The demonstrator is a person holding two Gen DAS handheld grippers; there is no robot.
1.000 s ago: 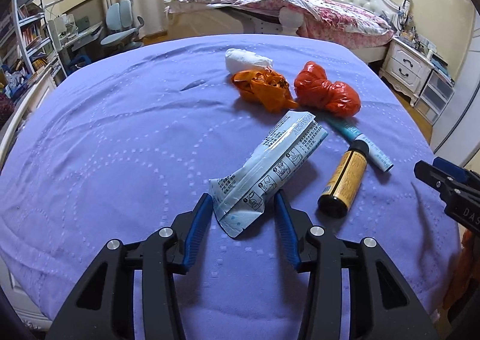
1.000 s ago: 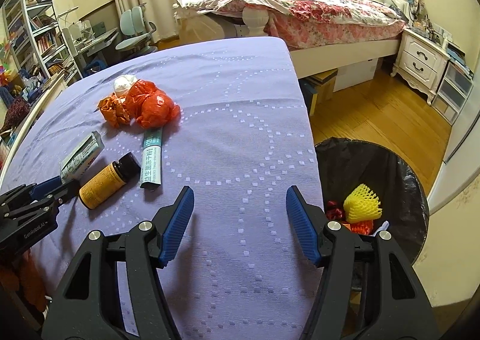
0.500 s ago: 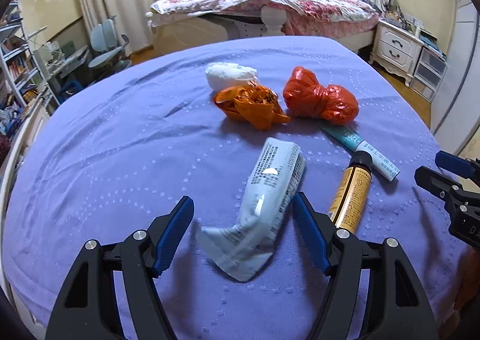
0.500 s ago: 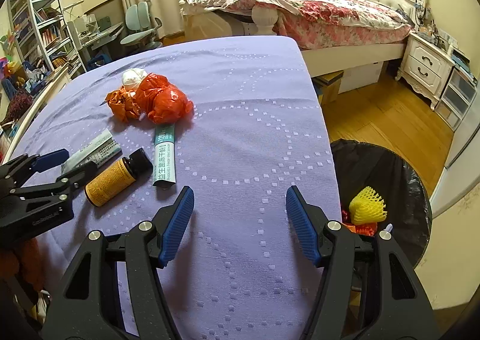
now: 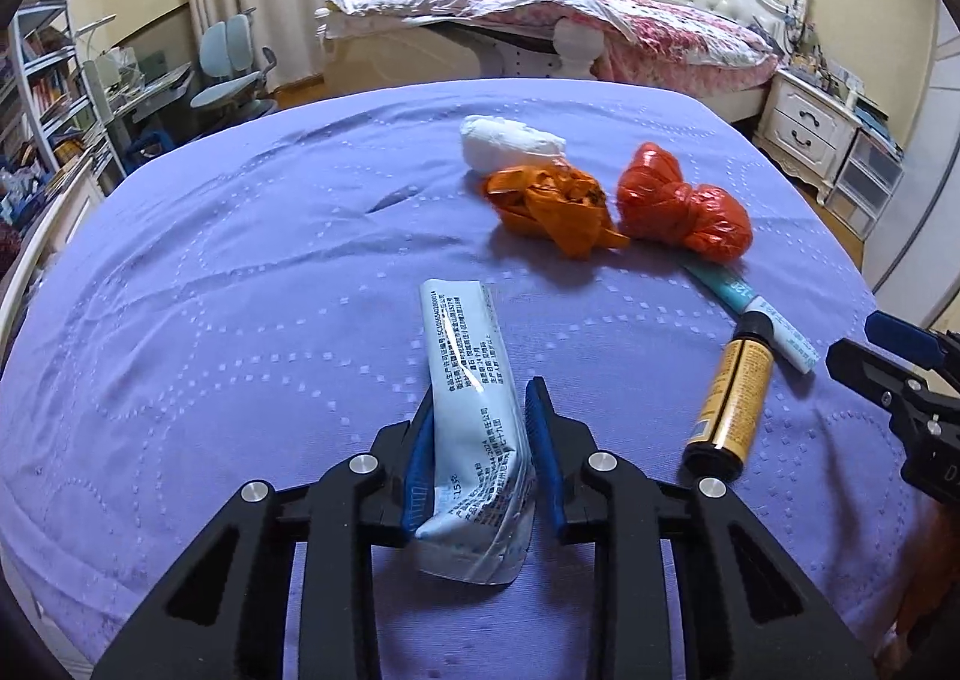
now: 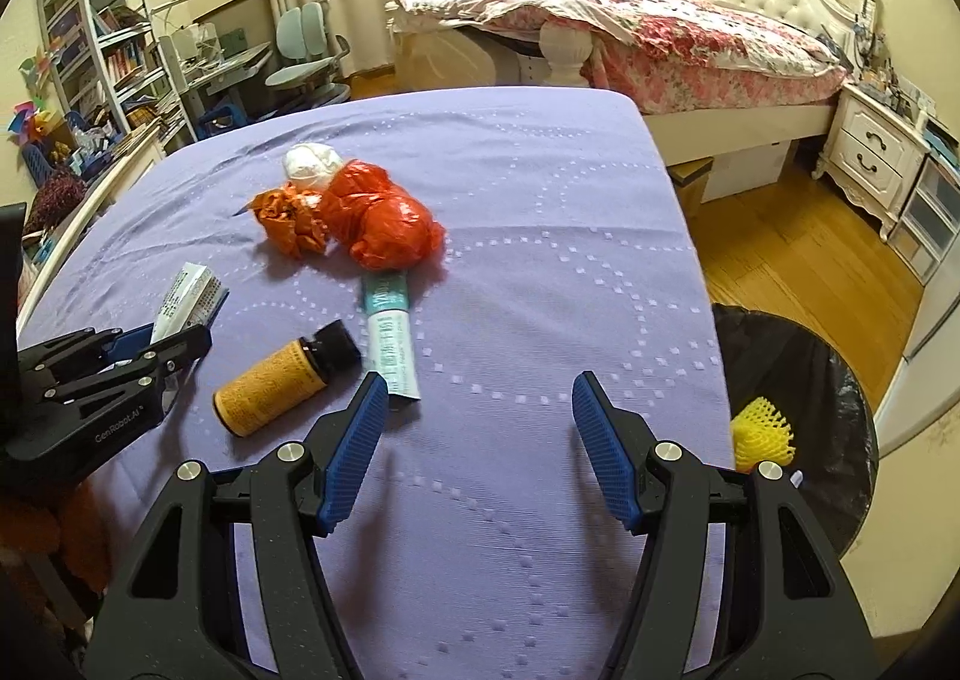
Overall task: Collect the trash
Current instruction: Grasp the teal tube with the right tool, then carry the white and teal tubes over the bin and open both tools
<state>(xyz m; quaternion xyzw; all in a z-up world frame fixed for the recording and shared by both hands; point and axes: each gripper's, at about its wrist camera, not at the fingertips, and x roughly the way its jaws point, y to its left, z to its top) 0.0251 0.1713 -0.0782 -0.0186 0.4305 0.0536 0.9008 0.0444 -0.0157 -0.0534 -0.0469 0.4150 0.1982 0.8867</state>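
A light-blue printed packet (image 5: 462, 332) lies lengthwise between the fingers of my left gripper (image 5: 480, 392). The jaws are closing, and both blue pads press its sides. The right wrist view shows the same grip (image 6: 174, 338) on the packet (image 6: 189, 290). My right gripper (image 6: 480, 380) stands open above bare purple cloth, with its left finger just short of a teal tube (image 6: 390, 332) and a yellow bottle (image 6: 282, 386) with a black cap. Farther back lie a red bag (image 6: 384, 224), an orange bag (image 6: 288, 218) and a white wad (image 6: 312, 161).
A bin with a black liner (image 6: 780, 368) stands on the wooden floor off the table's right edge and holds a yellow foam net (image 6: 762, 434). Beyond the purple table (image 5: 240, 260) are a bed (image 5: 600, 14), a nightstand (image 5: 810, 128), a desk chair (image 5: 231, 74) and shelves (image 6: 102, 50).
The left jaws spread wide, then closed onto the packet, which has turned to point straight ahead. The right gripper has drifted left towards the bottle and tube, still open.
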